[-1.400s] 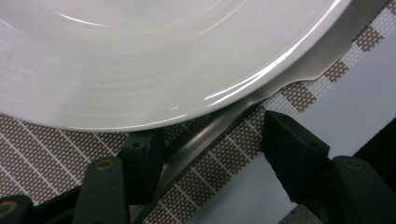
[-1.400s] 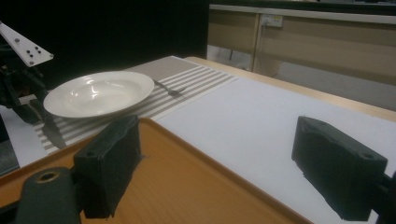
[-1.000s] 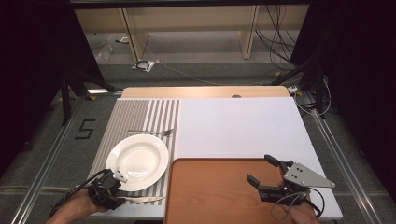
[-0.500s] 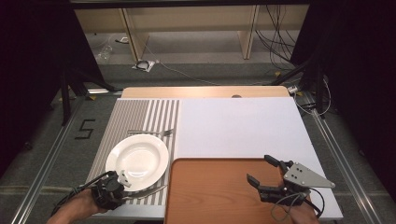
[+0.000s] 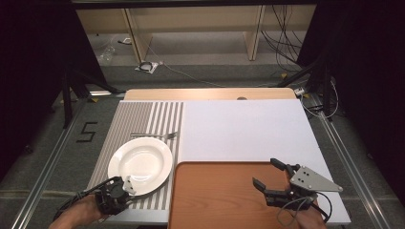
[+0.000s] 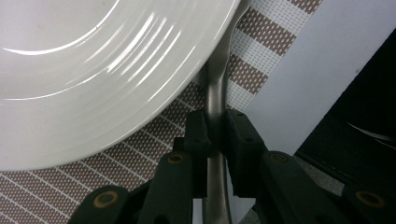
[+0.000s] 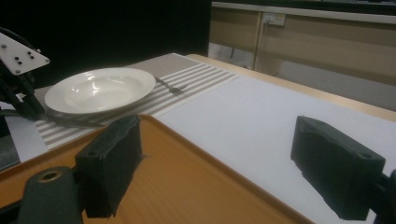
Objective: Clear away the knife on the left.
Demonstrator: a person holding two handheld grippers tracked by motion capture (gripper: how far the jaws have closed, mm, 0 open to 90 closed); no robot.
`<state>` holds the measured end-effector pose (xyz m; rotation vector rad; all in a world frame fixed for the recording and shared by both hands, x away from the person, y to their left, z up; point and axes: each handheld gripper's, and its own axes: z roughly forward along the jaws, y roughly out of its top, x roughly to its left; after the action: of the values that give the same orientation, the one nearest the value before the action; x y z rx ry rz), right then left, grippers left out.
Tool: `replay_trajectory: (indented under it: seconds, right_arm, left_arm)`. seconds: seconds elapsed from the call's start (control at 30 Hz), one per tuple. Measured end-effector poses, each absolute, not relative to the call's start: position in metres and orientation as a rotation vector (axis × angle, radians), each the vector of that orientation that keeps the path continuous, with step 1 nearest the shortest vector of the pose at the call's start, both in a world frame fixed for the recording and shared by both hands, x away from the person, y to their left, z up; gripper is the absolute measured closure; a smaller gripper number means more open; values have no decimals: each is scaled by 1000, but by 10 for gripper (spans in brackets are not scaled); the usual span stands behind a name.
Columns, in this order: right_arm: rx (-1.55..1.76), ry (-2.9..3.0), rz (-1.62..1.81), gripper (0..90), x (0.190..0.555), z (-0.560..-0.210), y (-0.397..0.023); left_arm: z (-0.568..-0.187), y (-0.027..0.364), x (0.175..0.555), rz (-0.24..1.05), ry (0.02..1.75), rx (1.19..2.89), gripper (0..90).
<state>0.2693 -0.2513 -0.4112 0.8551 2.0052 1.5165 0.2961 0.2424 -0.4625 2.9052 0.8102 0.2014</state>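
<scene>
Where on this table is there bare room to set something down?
The white sheet right of the striped mat is bare, as is the tray left of the right hand-held gripper. The mat is crowded: plate, fork, left hand-held gripper.

A plate sits on a striped placemat, a fork just behind the plate, a metal utensil handle running under its near rim, and a tray right of the plate.
</scene>
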Motion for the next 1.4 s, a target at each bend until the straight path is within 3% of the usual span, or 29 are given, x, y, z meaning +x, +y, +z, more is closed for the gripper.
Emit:
replay_trajectory:
  seconds: [0.67,1.07,1.4]
  right_arm:
    - [857,2008,1514,174,270,-412,-251]
    - [847,2005,1517,174,269,-411,-251]
    - [848,2006,1518,174,268,-410,-251]
  left_arm:
    - [-441,242,277,184,736,2852,794]
    - [-409,199,271,275,691,2640,793]
    - [-411,166,286,278,726,2554,793]
